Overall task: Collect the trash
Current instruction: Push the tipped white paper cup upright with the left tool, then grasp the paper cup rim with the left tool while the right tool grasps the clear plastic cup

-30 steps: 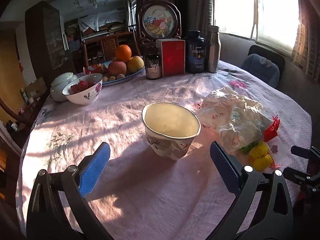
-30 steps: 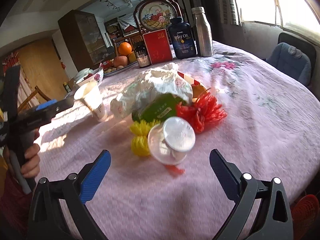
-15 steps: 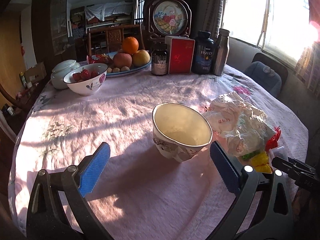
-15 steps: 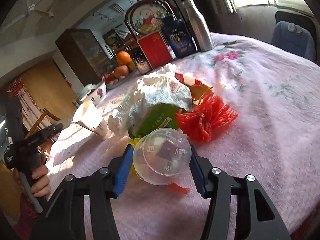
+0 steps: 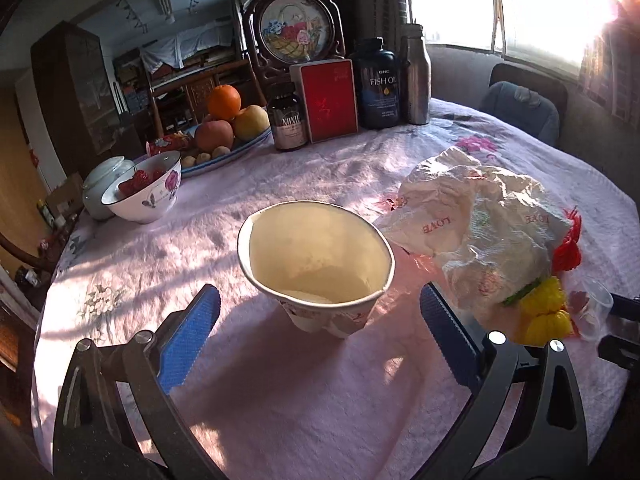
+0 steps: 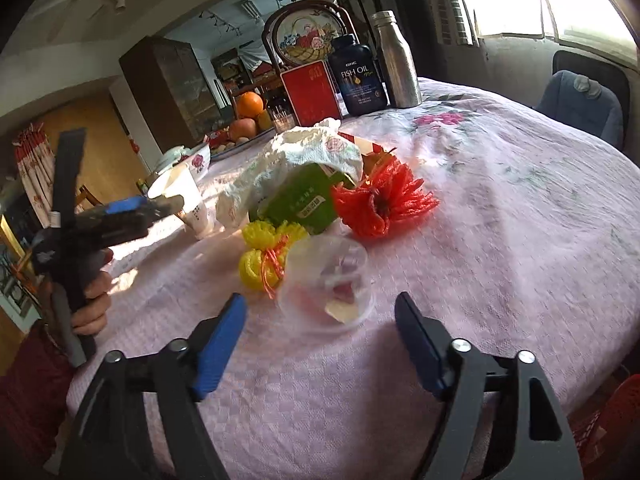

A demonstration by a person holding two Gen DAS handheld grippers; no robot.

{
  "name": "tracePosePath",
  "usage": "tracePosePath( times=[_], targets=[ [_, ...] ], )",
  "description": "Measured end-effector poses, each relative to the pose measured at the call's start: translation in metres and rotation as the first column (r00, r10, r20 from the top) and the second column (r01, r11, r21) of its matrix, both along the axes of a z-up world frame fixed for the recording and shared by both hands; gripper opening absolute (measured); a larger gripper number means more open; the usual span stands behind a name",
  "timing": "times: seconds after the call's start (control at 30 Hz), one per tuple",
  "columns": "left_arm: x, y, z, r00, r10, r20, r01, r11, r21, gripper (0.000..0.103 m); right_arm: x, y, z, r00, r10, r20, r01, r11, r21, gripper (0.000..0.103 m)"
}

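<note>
- The counter is round, under a pale pink cloth with flower prints; sun stripes it from the window at the right.
- At its far edge stand a fish-oil bottle, a steel flask, a red box and a fruit plate.
- The left gripper is released, its fingers wide to either side of a paper cup without touching it.
- The right gripper has just been opening; its fingers are released, and the blurred clear plastic cup lies just ahead of them, untouched.
- The rest of the trash sits behind it: yellow netting, red netting, a green carton, a crumpled white wrapper.
</note>
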State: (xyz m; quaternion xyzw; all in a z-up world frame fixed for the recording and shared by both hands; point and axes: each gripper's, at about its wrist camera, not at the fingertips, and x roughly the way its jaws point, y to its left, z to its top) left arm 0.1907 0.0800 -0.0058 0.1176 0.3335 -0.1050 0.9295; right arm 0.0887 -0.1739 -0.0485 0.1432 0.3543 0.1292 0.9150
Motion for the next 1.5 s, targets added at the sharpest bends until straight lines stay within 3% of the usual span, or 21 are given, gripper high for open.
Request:
tracePosePath(
  times=[0.2, 0.23, 0.27, 0.4, 0.63, 0.87, 0.9, 0.93, 1.0, 1.2, 1.3, 1.5],
  targets=[
    [0.025, 0.006, -0.004, 1.0, 0.018, -0.018, -0.019, 0.999, -0.028, 0.096, 0.0, -0.001, 0.0, 1.0, -0.002, -0.005, 0.002, 1.0, 0.01, 0.082],
    [0.026, 0.006, -0.003, 1.0, 0.024, -0.006, -0.024, 0.999, -0.031, 0.086, 0.0, -0.001, -0.001, 1.0, -0.004, -0.004, 0.004, 1.0, 0.011, 0.082],
    [0.025, 0.005, -0.002, 1.0, 0.024, -0.008, -0.024, 0.999, -0.025, 0.065, 0.0, -0.001, -0.001, 1.0, -0.006, -0.004, 0.006, 1.0, 0.011, 0.082],
    [0.014, 0.004, 0.006, 1.0, 0.012, 0.003, -0.012, 0.999, -0.037, 0.066, -0.001, 0.0, 0.0, 1.0, -0.012, -0.006, 0.012, 1.0, 0.022, 0.083],
    [-0.025, 0.011, 0.04, 0.996, -0.004, 0.084, 0.015, 0.991, -0.129, 0.066, 0.007, 0.009, 0.001, 1.0, -0.013, -0.018, 0.013, 1.0, -0.007, 0.083],
    [-0.03, 0.006, 0.037, 0.998, -0.031, 0.057, 0.039, 0.99, -0.134, 0.067, 0.02, 0.014, -0.003, 0.999, -0.027, -0.042, 0.026, 1.0, -0.007, 0.083],
    [-0.029, 0.004, 0.035, 0.998, -0.036, 0.051, 0.042, 0.991, -0.129, 0.067, 0.023, 0.014, -0.004, 0.999, -0.027, -0.043, 0.027, 1.0, -0.005, 0.081],
    [-0.029, 0.003, 0.034, 0.998, -0.039, 0.049, 0.045, 0.991, -0.125, 0.067, 0.025, 0.014, -0.004, 0.999, -0.027, -0.042, 0.026, 1.0, -0.011, 0.061],
    [-0.03, 0.002, 0.032, 0.998, -0.043, 0.046, 0.048, 0.992, -0.119, 0.067, 0.026, 0.014, -0.005, 0.999, -0.012, -0.043, 0.012, 1.0, -0.019, 0.051],
    [-0.036, 0.001, 0.029, 0.998, -0.052, 0.024, 0.055, 0.989, -0.135, 0.067, -0.001, 0.011, 0.013, 0.999, -0.025, 0.043, 0.029, 0.996, -0.085, 0.051],
    [-0.043, -0.002, 0.031, 0.998, -0.056, 0.033, 0.06, 0.989, -0.133, 0.067, -0.012, 0.001, 0.023, 0.997, -0.029, 0.065, 0.033, 0.997, -0.068, 0.051],
    [-0.055, -0.008, 0.034, 0.997, -0.068, 0.036, 0.074, 0.982, -0.172, 0.067, -0.014, -0.004, 0.016, 1.0, -0.002, 0.022, 0.003, 0.999, -0.042, 0.052]
  ],
)
